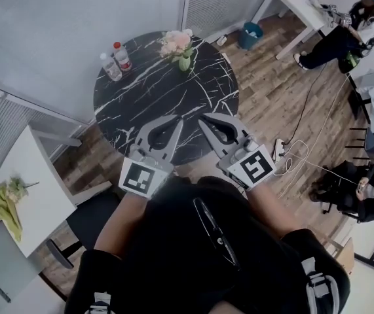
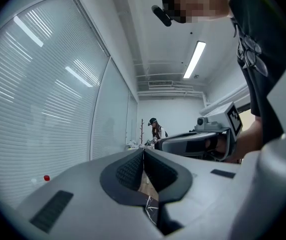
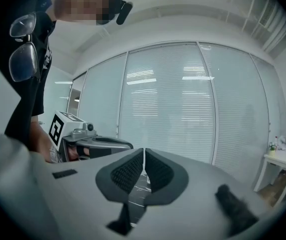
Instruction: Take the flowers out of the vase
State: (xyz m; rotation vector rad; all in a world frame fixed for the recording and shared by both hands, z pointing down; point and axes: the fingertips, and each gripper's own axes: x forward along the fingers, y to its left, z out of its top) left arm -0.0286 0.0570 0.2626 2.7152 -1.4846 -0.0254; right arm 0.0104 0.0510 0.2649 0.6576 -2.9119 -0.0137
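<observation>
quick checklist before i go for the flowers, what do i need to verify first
1. flowers in the vase, upright at the table's far side: ok.
2. left gripper empty: ok, jaws together with nothing between them.
3. right gripper empty: ok, likewise.
4. jaws open for a grasp: not ok, both are shut.
5. grippers at the vase: not ok, both hang over the near part of the table.
6. bottles out of the route: ok, they stand left of the vase, apart from it.
</observation>
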